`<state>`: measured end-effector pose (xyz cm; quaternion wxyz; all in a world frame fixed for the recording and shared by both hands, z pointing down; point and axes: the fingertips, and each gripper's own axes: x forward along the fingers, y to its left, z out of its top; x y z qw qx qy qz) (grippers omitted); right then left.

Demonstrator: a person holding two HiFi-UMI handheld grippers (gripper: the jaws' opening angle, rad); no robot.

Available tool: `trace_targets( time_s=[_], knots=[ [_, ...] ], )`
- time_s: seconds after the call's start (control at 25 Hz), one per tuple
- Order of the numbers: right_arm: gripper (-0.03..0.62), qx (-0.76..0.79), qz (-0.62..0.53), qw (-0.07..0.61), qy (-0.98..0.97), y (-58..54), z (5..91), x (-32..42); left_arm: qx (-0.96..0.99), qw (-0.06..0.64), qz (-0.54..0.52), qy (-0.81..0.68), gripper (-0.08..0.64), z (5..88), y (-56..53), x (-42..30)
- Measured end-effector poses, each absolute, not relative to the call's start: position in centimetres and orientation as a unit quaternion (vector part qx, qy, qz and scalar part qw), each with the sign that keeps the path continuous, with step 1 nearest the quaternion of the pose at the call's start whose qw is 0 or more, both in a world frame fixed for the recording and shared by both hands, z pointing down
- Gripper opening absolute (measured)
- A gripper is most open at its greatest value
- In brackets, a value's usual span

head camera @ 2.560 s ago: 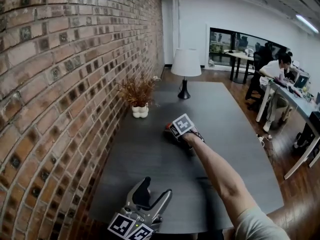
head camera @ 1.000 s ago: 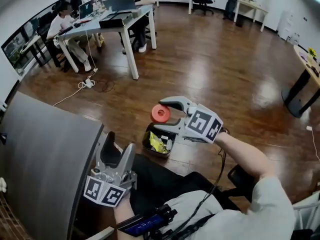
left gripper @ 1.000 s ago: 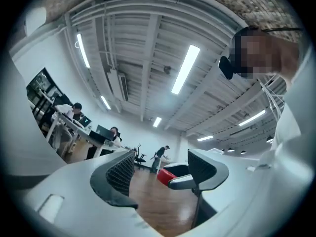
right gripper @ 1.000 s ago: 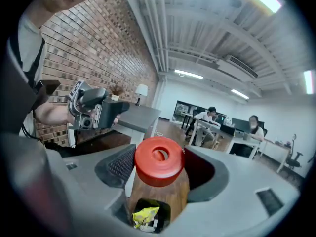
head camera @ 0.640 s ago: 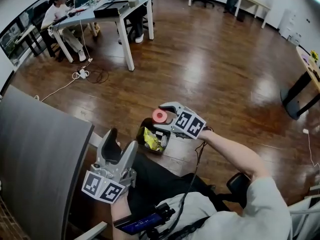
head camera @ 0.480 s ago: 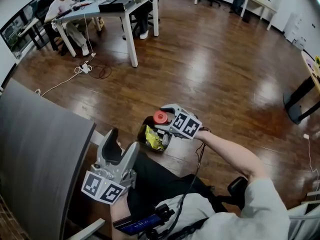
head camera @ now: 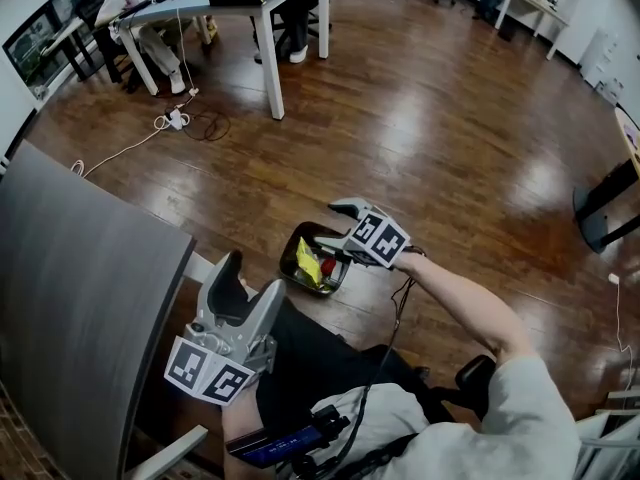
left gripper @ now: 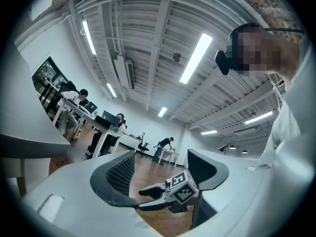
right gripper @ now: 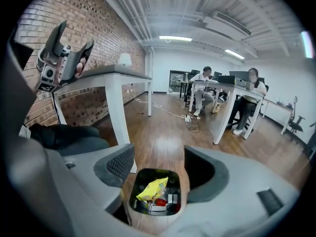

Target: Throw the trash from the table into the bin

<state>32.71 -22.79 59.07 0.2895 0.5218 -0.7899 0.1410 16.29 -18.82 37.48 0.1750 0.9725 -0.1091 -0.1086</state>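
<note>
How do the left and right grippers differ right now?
The right gripper hangs over the bin, pointing down; the left gripper sits beside the grey table, pointing roughly level. The right is stretched out, the left close to the body. Both are open and empty.

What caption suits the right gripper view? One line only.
Right gripper, jaws open and empty, aimed down at the bin holding a yellow wrapper and red piece.
</note>
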Motion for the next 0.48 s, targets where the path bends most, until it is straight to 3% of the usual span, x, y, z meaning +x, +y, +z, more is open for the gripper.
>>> trace_targets(
  time_s=[0.2, 0.48],
  knots=[
    [0.293, 0.521, 0.107, 0.239, -0.813, -21.4, 53.5, 31.3, 0.972, 0.183, -0.114, -0.098, 0.330, 37.4, -18.5, 17.0],
    [0.290, 0.521, 0.066, 0.204, -0.826, -19.4, 47.7, 30.1, 0.969, 0.199, -0.123, -0.083, 0.331, 37.5, -17.6, 18.0]
  ],
)
